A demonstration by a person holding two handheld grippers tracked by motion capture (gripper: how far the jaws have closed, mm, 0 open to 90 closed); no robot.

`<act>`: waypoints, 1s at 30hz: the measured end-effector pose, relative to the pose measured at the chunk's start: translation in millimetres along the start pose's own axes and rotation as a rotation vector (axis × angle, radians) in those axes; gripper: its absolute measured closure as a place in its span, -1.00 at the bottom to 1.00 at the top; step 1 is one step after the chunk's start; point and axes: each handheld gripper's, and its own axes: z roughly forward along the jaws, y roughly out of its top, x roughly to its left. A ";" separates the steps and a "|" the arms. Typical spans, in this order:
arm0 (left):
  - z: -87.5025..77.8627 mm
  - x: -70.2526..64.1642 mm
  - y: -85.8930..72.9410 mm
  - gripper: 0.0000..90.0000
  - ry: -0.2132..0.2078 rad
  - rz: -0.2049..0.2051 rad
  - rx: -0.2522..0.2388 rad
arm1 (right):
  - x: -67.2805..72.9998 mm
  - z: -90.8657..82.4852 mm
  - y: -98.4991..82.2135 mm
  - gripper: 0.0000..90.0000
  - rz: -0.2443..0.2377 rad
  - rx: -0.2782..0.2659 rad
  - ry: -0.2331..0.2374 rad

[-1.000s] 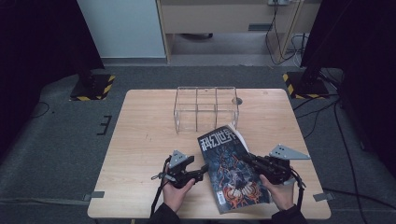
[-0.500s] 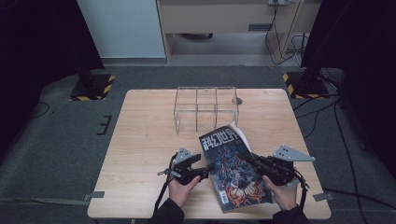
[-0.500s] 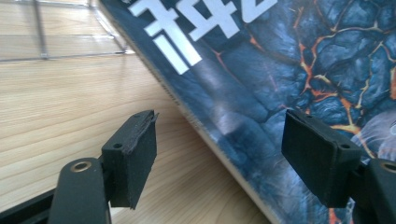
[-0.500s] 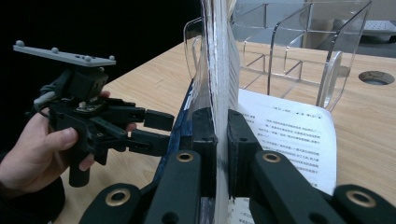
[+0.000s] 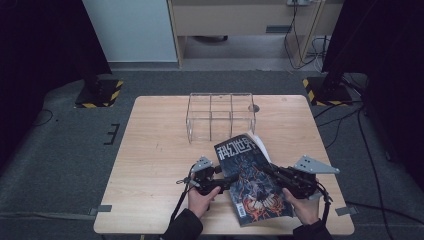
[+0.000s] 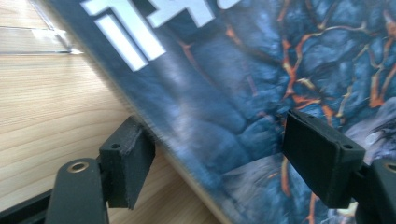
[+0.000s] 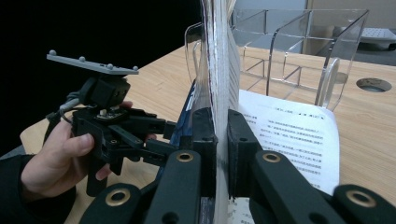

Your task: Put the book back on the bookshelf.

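Observation:
A magazine (image 5: 252,187) with a dark blue cover, orange cracks and white characters lies at the table's near right, its cover lifted. My right gripper (image 5: 268,170) is shut on the raised cover and pages, which stand edge-on between the pads (image 7: 204,135) in the right gripper view; a printed white page (image 7: 289,140) lies flat beyond. My left gripper (image 5: 231,179) reaches in from the left, its jaws open. In the left gripper view the magazine cover (image 6: 261,93) runs between the wide-apart pads (image 6: 128,163), which do not press on it.
A clear acrylic organizer (image 5: 220,117) with several compartments stands at the table's far middle, just beyond the magazine. A round hole (image 5: 254,108) lies in the wooden table (image 5: 155,150) beside it. Cables trail from both grippers toward the near edge.
My left gripper has moved right across the table to the magazine's left edge. The right gripper and the raised cover have stayed put.

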 end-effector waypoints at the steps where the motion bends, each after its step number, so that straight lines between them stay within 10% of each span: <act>1: 0.4 0.3 -0.2 -0.47 -0.003 0.000 0.004 | -0.2 0.1 -0.3 0.88 -0.001 0.000 0.000; 15: -9.2 -8.0 4.5 -0.10 -0.038 -0.035 -0.038 | -12.1 5.9 -12.0 0.88 0.050 0.026 0.014; 30: 8.0 -8.1 -2.3 0.07 -0.037 -0.062 0.027 | -12.1 9.9 -14.4 0.88 0.049 0.032 0.042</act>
